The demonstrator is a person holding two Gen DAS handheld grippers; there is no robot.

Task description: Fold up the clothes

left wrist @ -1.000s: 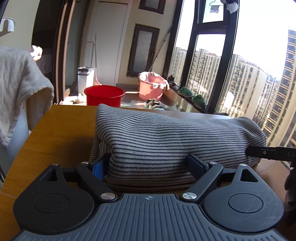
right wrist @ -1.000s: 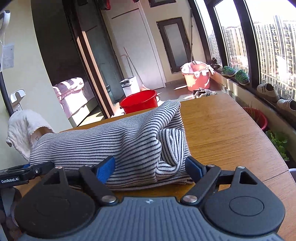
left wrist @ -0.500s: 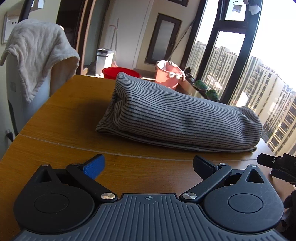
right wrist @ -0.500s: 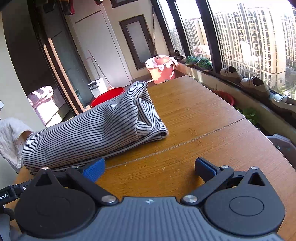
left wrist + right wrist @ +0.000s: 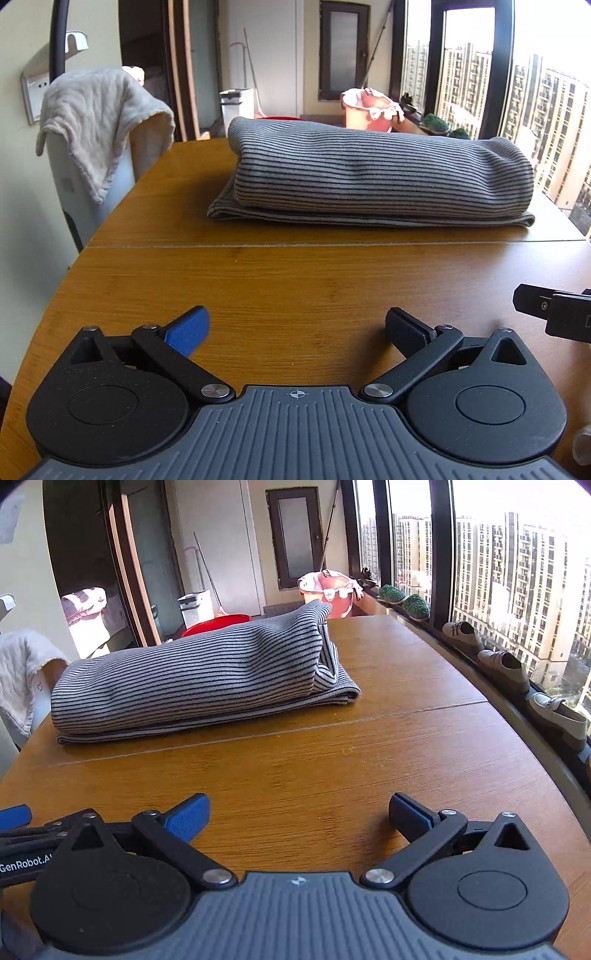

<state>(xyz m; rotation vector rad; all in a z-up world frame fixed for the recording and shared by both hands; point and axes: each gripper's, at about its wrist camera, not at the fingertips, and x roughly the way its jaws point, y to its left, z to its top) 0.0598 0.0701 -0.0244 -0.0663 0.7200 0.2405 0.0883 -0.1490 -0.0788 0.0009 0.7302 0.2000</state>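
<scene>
- Striped garment [image 5: 373, 181], grey with thin dark lines, lies folded in a thick bundle on the wooden table [image 5: 295, 280], across the seam from both grippers.
- Left gripper [image 5: 295, 328] hovers over bare wood well short of the garment, its jaws spread wide with nothing between them.
- Right gripper [image 5: 299, 812] likewise stands apart from the garment, jaws wide and empty; it shows at the right edge of the left wrist view.
- White towel [image 5: 99, 122] hangs over a chair beside the table, left of the garment.
- Pink bucket [image 5: 327, 590] and red basin [image 5: 218, 622] sit on the floor beyond the garment.
- Shoes [image 5: 506, 668] line the window ledge to the garment's right.
</scene>
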